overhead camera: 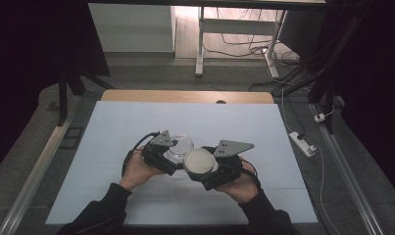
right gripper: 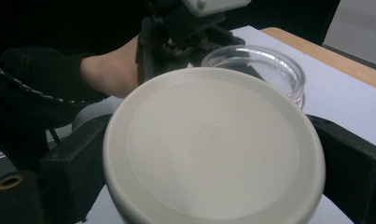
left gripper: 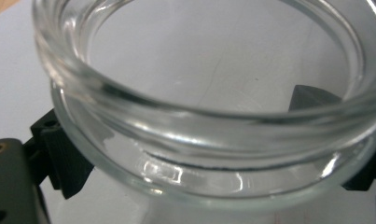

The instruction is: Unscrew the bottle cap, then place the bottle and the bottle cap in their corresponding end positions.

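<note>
Left gripper (overhead camera: 171,155) pinches the glass jar (overhead camera: 180,146); right gripper (overhead camera: 205,169) clamps the cream lid (overhead camera: 200,162). Lid should be levelled over the rim before lowering.

White table cover (overhead camera: 136,127), wooden table edge (overhead camera: 185,96), power strip (overhead camera: 303,143), floor cables (overhead camera: 244,49)

A clear glass jar (overhead camera: 179,147), apparently empty, stands open beside its round off-white lid (overhead camera: 199,162).

- The jar (overhead camera: 179,146) sits between the left gripper's (overhead camera: 171,155) jaws, on the table (overhead camera: 136,122).
- The lid (overhead camera: 200,163) lies between the right gripper's (overhead camera: 205,169) jaws, just right of the jar.
</note>
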`<state>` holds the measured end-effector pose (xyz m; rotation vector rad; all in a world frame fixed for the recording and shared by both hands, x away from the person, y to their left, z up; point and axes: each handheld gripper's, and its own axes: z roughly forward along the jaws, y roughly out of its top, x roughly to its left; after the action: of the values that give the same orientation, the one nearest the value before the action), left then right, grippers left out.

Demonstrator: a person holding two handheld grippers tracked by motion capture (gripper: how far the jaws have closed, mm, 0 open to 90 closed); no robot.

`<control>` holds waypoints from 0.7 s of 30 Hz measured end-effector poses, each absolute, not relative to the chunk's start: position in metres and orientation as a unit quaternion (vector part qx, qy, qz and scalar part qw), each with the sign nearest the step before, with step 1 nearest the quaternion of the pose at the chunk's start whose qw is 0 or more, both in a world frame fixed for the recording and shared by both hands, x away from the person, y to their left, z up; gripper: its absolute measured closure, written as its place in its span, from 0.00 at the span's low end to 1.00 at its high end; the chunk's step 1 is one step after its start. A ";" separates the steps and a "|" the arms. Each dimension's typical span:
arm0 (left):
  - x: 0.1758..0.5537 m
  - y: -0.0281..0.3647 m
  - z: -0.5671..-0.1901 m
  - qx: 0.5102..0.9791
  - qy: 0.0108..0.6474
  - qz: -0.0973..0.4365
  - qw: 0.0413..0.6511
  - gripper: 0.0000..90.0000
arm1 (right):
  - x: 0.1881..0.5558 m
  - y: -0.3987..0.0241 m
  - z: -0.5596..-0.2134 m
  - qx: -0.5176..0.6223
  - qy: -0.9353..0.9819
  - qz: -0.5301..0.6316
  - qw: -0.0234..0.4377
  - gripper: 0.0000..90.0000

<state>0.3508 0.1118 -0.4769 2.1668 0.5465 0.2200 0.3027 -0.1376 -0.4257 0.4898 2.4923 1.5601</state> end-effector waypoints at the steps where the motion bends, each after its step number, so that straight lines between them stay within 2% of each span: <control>1: 0.351 0.112 -0.477 0.870 0.219 0.088 0.433 0.08 | 0.302 -0.138 -0.427 0.164 0.834 0.521 0.080 0.08; 21: 0.372 0.113 -0.473 0.857 0.238 0.106 0.445 0.08 | 0.298 -0.136 -0.447 0.163 0.838 0.514 0.080 0.08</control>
<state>0.3719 0.1127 -0.4732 2.1237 0.5899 0.2620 0.2982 -0.1356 -0.4469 0.4879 2.5071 1.5381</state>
